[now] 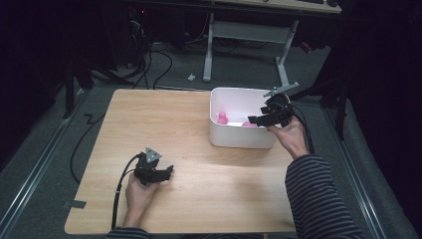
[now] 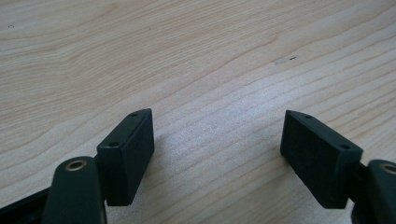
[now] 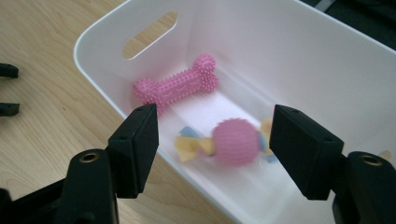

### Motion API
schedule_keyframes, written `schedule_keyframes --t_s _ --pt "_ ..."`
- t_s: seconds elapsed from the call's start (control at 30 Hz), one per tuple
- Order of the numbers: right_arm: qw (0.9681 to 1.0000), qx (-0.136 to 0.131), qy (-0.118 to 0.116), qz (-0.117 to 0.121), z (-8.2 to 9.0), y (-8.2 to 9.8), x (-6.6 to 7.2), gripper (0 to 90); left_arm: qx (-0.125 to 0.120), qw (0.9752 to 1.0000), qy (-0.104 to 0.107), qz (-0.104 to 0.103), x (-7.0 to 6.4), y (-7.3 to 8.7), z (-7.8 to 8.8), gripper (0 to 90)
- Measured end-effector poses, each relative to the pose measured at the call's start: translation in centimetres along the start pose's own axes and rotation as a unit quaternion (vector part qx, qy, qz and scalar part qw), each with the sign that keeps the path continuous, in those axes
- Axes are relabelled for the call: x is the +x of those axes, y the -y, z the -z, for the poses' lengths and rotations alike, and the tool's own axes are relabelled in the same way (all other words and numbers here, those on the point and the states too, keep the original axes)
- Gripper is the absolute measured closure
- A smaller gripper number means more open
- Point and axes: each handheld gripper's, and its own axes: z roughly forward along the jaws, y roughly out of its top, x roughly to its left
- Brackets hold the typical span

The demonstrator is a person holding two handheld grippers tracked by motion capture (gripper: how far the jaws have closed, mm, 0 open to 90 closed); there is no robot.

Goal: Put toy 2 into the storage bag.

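Note:
A white plastic bin stands at the table's far right. Inside it lie a pink spiked bone toy and a pink ball toy with yellow and blue cloth ends. My right gripper hovers over the bin's near rim, jaws open, with the ball on the bin floor below the gap and untouched. In the high view that right gripper sits at the bin's right front corner. My left gripper rests low over the bare wood near the table's front left. Its jaws stand open with nothing between them.
The wooden table stretches bare between the two hands. The bin has a handle slot in its end wall. The left gripper's jaw tips show at the right gripper view's left edge. Cables and a desk frame lie beyond the table.

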Motion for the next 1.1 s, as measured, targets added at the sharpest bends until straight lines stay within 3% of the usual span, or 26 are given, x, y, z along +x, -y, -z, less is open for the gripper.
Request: schedule_keyframes --t_s 0.13,0.47,1.1 --pt "0.9999 -0.011 0.002 0.005 0.8 0.8 0.6 34.2 0.0 1.0 0.0 0.0 0.0 0.0 0.0 26.3" --pt "0.999 -0.045 0.003 0.001 3.1 2.3 0.7 35.3 0.0 1.0 0.0 -0.001 0.0 0.0 0.0 26.2" --pt "0.9974 -0.069 0.002 0.02 6.1 4.2 1.1 35.5 0.001 1.0 -0.001 -0.001 -0.1 0.0 0.1 26.1"
